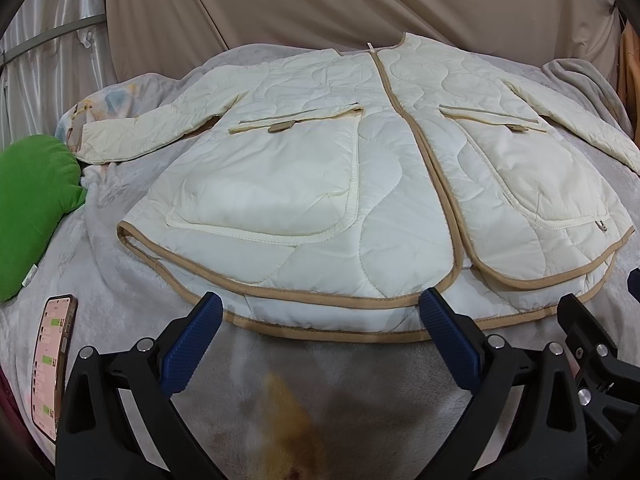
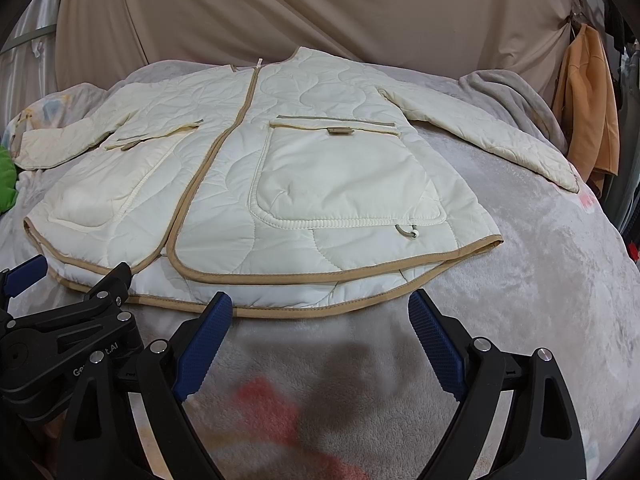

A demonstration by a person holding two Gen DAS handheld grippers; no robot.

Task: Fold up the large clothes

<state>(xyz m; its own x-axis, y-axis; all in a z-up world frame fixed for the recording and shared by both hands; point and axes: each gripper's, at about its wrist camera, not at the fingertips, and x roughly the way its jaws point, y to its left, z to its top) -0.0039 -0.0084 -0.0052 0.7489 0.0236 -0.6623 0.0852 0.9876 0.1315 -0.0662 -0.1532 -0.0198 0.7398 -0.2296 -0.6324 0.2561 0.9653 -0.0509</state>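
Quilted jacket (image 1: 340,184) laid flat, front up, on the blanket (image 1: 120,248); both claws released and empty.

The jacket lies just ahead of both claws, hem nearest, collar farthest, sleeves spread to either side. I judge it light, soft and padded: it will bend in rounded folds, not sharp creases, and its smooth shell may slip between the pads. The tan-bound hem (image 2: 304,308) is the firmest edge to pinch; the sleeve cuffs are the other option. My left claw (image 1: 320,328) hovers open just short of the hem centre. My right claw (image 2: 320,328) hovers open beside it, also just short of the hem. Left of the left claw lie a phone (image 1: 52,364) and a green cushion (image 1: 36,208); possibly clear of the fold, though distortion hinders judgement.
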